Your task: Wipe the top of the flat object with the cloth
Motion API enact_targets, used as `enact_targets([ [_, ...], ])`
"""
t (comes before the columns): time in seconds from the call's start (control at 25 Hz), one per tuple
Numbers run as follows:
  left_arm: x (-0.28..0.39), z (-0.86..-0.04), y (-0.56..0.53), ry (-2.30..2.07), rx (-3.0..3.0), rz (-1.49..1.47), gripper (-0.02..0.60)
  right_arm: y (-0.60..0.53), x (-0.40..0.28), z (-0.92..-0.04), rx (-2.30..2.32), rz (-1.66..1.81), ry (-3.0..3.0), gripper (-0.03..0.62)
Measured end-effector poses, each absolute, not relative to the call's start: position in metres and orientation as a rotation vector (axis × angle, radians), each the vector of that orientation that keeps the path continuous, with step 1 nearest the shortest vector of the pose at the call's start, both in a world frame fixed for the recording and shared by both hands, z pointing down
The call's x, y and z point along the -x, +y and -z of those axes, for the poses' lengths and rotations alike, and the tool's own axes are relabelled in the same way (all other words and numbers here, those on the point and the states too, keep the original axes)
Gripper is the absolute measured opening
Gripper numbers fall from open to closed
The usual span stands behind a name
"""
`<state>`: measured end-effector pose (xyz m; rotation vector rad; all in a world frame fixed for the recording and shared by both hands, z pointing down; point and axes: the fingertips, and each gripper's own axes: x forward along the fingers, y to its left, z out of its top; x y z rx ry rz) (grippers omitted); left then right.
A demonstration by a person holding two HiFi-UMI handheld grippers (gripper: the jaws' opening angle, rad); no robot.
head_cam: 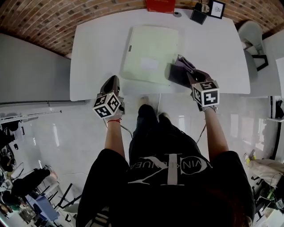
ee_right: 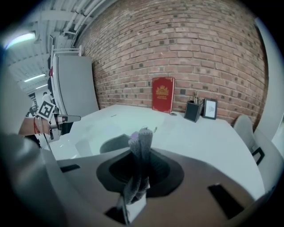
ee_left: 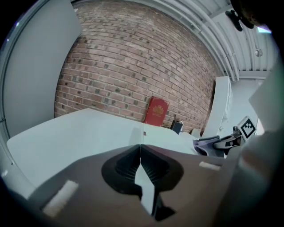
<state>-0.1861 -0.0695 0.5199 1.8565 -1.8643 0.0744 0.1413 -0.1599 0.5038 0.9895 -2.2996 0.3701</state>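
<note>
**Station status: cloth clamped at the panel's near right corner**

**Clearances.** The flat object (head_cam: 151, 53) lies about mid-width on the white table (head_cam: 88, 53). Its near edge runs close to the tabletop's near edge. Bare tabletop extends from its left side to the left edge. A wider bare strip runs from its right side to the right edge. Along the far edge stand a red book (head_cam: 160, 4), a dark pen holder (head_cam: 199, 15) and a small framed picture (head_cam: 217, 9), all clear of the flat object. A chair (head_cam: 253, 35) stands off the far right corner.

**Orientation.** The flat object is a pale green rectangle lying flat, turned slightly out of square with the tabletop edges. Its outline is nearly square. The long axis appears to run from the near edge toward the far edge, but the wide-angle view makes this uncertain.

**Grippers.** The left gripper (ee_left: 140, 148) is at the near edge, just off the flat object's near left corner. Its jaws are clenched tip to tip with nothing between them. The right gripper (ee_right: 140, 155) is clamped on the grey cloth (head_cam: 179, 73), which sticks up past the jaw tips in a bunched fold. The cloth sits at the flat object's near right corner.

**Obscured items.**
- The head view cuts off the red book at the picture's top.
- The cloth covers the flat object's near right corner.
- No view settles whether the cloth presses on the surface.
</note>
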Motion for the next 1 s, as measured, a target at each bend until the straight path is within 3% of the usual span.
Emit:
enact_targets([
  [1.0,0.175,-0.354,-0.072,-2.072,-2.167,0.126,0.011,-0.179,-0.129,-0.373,-1.226,-0.153,-2.632,0.058],
])
